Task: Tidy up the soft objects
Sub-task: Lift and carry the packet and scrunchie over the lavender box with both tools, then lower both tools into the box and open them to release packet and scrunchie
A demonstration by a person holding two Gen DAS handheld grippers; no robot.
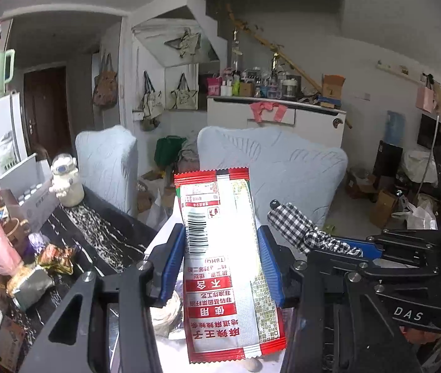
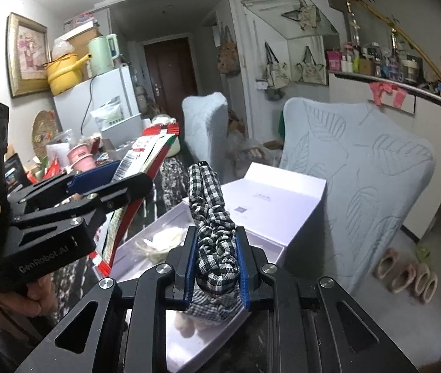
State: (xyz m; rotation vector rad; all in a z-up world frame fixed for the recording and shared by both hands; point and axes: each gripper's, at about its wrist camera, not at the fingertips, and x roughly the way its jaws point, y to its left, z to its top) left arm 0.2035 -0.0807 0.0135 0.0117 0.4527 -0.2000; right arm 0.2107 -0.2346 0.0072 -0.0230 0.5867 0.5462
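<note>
Cluttered living room, black marbled table (image 1: 96,233) in front of two pale blue covered chairs (image 2: 360,161): the left gripper (image 1: 220,261) clamps a red-and-white snack packet (image 1: 220,248) upright between its blue pads, while the right gripper (image 2: 215,258) is clenched on a black-and-white checked fabric toy (image 2: 214,233), both held above an open white box (image 2: 270,205) on the table.
</note>
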